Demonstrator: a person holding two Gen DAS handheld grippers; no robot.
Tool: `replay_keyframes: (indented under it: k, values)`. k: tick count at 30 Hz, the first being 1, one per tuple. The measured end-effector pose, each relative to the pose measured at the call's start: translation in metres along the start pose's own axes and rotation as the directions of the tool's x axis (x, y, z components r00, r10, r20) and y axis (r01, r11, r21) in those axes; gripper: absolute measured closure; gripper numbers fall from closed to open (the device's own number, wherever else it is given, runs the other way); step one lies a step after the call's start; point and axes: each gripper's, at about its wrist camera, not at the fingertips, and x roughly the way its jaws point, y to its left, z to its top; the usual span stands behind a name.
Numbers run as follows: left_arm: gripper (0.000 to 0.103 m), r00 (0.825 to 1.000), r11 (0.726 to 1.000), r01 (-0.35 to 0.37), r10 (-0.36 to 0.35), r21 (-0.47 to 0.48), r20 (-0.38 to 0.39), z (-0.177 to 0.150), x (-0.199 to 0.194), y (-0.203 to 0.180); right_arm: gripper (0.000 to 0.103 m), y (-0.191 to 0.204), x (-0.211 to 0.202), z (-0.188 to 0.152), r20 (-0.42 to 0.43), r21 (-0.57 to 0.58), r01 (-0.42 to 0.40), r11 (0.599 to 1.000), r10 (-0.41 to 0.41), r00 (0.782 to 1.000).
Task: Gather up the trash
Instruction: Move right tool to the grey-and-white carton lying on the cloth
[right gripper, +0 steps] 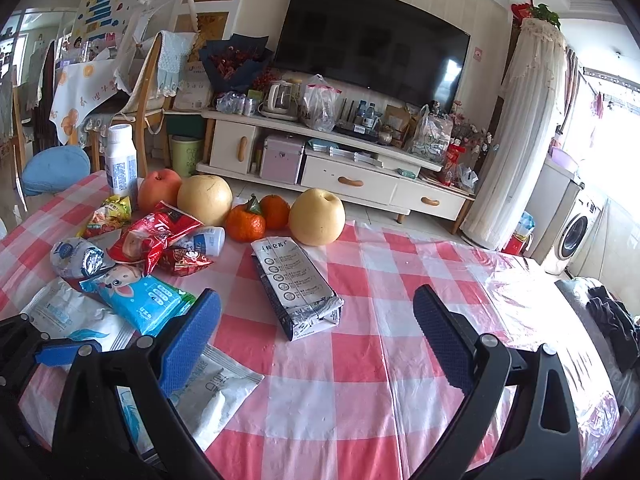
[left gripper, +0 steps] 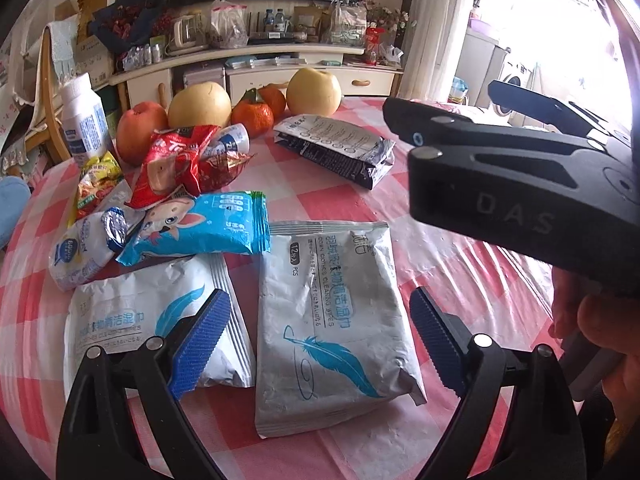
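**Blue-padded tongs open above uncollected wrappers**

Blue ribbed pads line both tools. The left gripper (left gripper: 320, 340) stands wide apart and holds nothing; the silver wipes pack (left gripper: 332, 320) lies flat on the checked tablecloth (left gripper: 460, 264) directly between and below its fingers, apart from both pads as far as the left wrist view shows. A second wipes pack (left gripper: 132, 316) lies just beside it, partly under the left finger. The right gripper (right gripper: 316, 336) is likewise spread wide and empty, hovering over bare cloth to the right of the left tool.

Ahead of the left gripper, a blue cartoon packet (left gripper: 200, 228) rests across a crumpled white pouch (left gripper: 80, 256). Beyond these lie a red snack bag (left gripper: 180, 164) and a yellow wrapper (left gripper: 98, 180). Ahead of the right gripper lies a folded grey carton (right gripper: 298, 288).

Farthest out stand a white bottle (left gripper: 84, 120), an apple (left gripper: 140, 130), two pears (left gripper: 200, 104) and two oranges (left gripper: 252, 116).

Progress: judged as not begun. All visible litter remains on the table, and no bin is in view near either tool. The likely first pick is the silver wipes pack.
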Motion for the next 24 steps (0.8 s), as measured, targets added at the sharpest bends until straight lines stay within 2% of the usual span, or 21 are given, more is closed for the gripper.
replay_keyframes:
  k: [7,12,16,20,22,24]
  values:
    - [0.013,0.999,0.999,0.005,-0.007,-0.043,-0.047,0.001,0.014,0.006,0.006,-0.004,0.017,-0.003,-0.056,0.028,-0.028,0.999,0.029,0.998]
    - [0.014,0.998,0.998,0.004,-0.007,-0.058,-0.055,0.002,0.02,0.006,0.006,-0.019,0.037,-0.004,-0.13,0.124,-0.094,0.988,0.11,0.985]
    - [0.014,0.999,0.996,0.005,-0.009,-0.084,-0.053,0.002,0.022,0.007,0.006,-0.043,0.059,-0.007,-0.172,0.247,-0.14,0.959,0.185,0.968]
    - [0.014,0.999,0.997,-0.004,0.0,-0.082,-0.048,0.001,0.024,0.005,0.006,-0.063,0.082,-0.013,-0.187,0.399,-0.208,0.893,0.301,0.935]
    - [0.014,0.999,0.997,-0.011,0.007,-0.076,-0.049,0.002,0.024,0.003,0.006,-0.067,0.089,-0.013,-0.186,0.434,-0.229,0.871,0.335,0.924]
    - [0.013,0.998,0.997,-0.003,-0.001,-0.082,-0.057,0.001,0.022,0.004,0.006,-0.067,0.095,-0.012,-0.183,0.427,-0.242,0.871,0.346,0.92]
